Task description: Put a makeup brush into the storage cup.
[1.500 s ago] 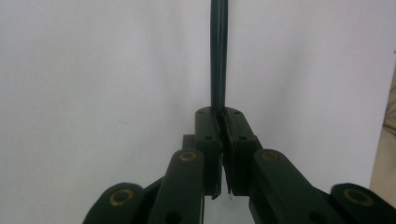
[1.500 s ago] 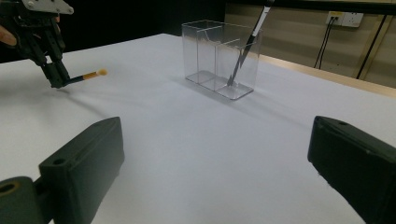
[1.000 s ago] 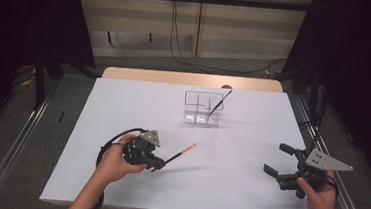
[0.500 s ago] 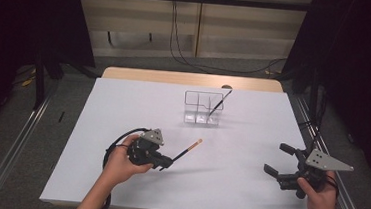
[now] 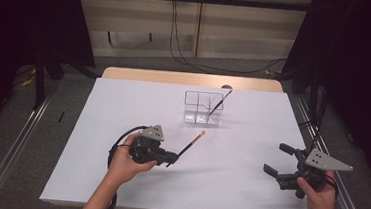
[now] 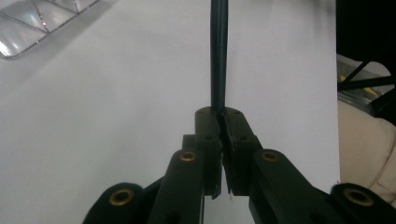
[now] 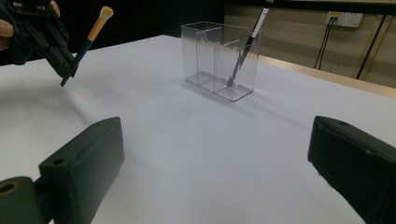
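Left of centre in the high view, the left gripper (image 5: 173, 158) is carried in the person's left hand (image 5: 126, 160) above the white counter (image 5: 123, 104). Its fingers are pressed together on the dark handle of a makeup brush (image 5: 191, 144). The brush is lifted clear of the counter and tilted, with its tan bristle tip pointing toward the upper right of the frame. In the left gripper view, the handle (image 6: 218, 56) rises straight up from between the 2 closed fingers (image 6: 208, 135) toward the top edge of the frame. In the right gripper view, the same brush (image 7: 88, 39) appears at the upper left, held at a slant with its bristles uppermost.

Right of the brush and above centre in the high view stands a clear acrylic organizer (image 5: 203, 107) with several compartments. It is well apart from the brush. A second, dark brush (image 5: 218, 104) leans inside its right-hand compartment, with its upper end past the rim toward the upper right.

At the lower right of the high view, the right gripper (image 5: 278, 162) is held in the person's right hand (image 5: 319, 193) near the counter's right edge. Its fingers are spread wide with nothing between them. In the right gripper view, the 2 fingers (image 7: 84, 163) stand at the lower left and lower right corners, with bare counter between them.
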`<state>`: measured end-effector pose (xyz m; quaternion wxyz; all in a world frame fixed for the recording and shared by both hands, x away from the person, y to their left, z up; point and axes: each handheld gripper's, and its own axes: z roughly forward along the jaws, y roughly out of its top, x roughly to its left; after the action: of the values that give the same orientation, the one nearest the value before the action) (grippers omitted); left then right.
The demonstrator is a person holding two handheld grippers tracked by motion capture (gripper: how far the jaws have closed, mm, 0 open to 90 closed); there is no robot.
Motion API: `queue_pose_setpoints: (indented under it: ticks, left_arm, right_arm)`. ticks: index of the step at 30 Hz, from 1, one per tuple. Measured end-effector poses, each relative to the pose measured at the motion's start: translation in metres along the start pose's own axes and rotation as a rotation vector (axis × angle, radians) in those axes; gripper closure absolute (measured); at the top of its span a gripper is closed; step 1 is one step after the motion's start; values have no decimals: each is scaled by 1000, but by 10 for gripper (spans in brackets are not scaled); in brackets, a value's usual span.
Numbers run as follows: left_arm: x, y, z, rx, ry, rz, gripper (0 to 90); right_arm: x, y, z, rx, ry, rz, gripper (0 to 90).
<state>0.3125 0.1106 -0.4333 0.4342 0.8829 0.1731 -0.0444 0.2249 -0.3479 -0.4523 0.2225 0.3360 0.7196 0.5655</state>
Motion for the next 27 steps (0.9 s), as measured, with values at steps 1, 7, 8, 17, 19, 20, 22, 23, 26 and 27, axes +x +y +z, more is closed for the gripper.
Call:
queue_pose_setpoints:
  ticks: [1,7,8,17,19,20,22,23,26,27]
  left_arm:
    - [0,0,0,-11,1,-4,859]
    - [-2,4,2,-61,6,-14,859]
    - [-2,4,3,-70,7,-13,859]
    - [-5,8,7,-151,13,-23,858]
    - [-5,9,7,-177,27,-30,859]
    - [-5,9,7,-190,24,-34,858]
    - [-5,10,7,-210,33,-35,858]
    - [-5,11,7,-214,34,-35,859]
    - [-7,12,8,-247,40,-36,858]
    - [-7,12,7,-252,42,-35,858]
  right_arm:
    - [0,0,0,-1,1,1,34]
    - [0,0,0,0,2,-1,34]
    - [0,0,0,-1,1,0,34]
    - [0,0,0,-3,0,-1,34]
    - [0,0,0,-5,1,0,34]
    - [0,0,0,-5,0,0,34]
    - [0,0,0,-5,1,0,34]
    - [0,0,0,-4,2,0,34]
    - [0,1,0,-5,2,-1,34]
    - [0,1,0,-6,3,-2,34]
